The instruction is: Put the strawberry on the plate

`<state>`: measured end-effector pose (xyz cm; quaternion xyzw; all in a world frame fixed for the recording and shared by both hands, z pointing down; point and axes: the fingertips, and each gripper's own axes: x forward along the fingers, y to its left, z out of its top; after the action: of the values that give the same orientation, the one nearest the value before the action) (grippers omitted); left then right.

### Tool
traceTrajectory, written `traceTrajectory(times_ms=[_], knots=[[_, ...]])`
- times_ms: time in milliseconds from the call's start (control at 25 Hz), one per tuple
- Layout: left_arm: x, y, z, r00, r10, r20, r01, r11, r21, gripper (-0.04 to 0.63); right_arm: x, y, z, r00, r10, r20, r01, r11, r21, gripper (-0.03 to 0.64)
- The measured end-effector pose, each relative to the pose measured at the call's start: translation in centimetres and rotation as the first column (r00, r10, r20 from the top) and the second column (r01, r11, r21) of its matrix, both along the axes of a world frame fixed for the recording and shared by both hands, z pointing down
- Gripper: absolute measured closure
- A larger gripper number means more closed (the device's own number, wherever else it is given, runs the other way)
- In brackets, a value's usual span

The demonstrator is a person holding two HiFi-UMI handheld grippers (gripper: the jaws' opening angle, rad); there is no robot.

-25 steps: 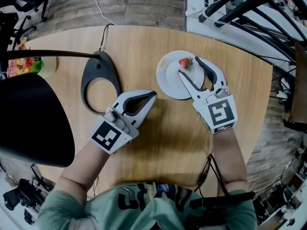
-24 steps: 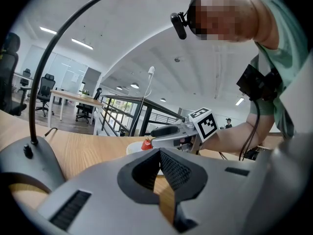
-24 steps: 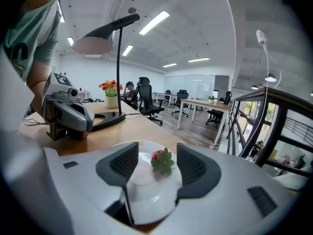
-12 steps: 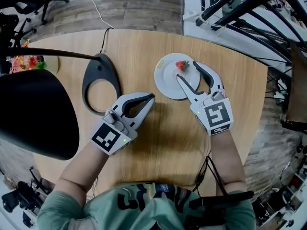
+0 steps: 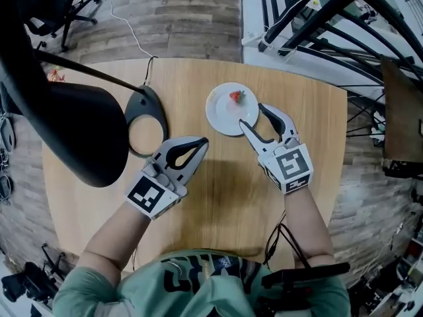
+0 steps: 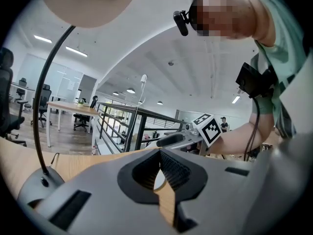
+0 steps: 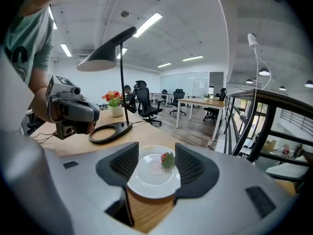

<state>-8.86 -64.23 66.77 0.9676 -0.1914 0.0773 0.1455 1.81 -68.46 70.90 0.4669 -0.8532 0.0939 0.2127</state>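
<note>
Strawberry: lying on plate, near its far rim.
Right claw: open, empty, beside plate.
Left claw: closed, empty.
Remaining: seemingly nothing.

Site condition: a round light-wood table is standing on a grey wood-plank floor. A black desk lamp with a ring-shaped base is resting on the table's far left part. Beyond the table's far right edge, a black metal railing is running along a white ledge. A black wheeled office chair is standing beyond the table's far left. White strip lights are glowing on the vaulted ceiling above the table. Long wooden desks are standing well beyond the table, before a glass partition wall.
</note>
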Motion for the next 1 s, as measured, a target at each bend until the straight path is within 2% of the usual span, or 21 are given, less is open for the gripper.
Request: traceTrajectory(times_ms=[200,440,720,920,1000], knots=[[-0.7,1.7,-3.7,1.000,-0.005,-0.011,0.005,1.000,0.027,0.591,0.9,2.7,-2.4,0.998,0.049,0.046,-0.046,0.997,-0.058,0.388],[-3.2,5.1,-8.3,1.000,-0.019,-0.021,0.020,0.998,0.061,0.591,-0.1,7.0,-6.5,0.996,0.051,0.075,-0.045,0.996,-0.081,0.393],[-7.8,9.2,-13.8,0.995,-0.078,-0.056,0.084,0.991,0.107,0.591,-3.5,11.8,-11.7,0.998,-0.005,0.069,0.009,0.998,-0.058,0.504],[-13.0,11.9,-16.7,0.988,-0.145,-0.047,0.150,0.979,0.136,0.591,-5.8,14.7,-16.0,0.998,-0.041,0.049,0.043,0.999,-0.026,0.589],[-15.5,12.8,-18.0,0.984,-0.172,-0.055,0.179,0.972,0.152,0.591,-6.7,15.8,-17.3,0.998,-0.048,0.046,0.049,0.999,-0.016,0.598]])
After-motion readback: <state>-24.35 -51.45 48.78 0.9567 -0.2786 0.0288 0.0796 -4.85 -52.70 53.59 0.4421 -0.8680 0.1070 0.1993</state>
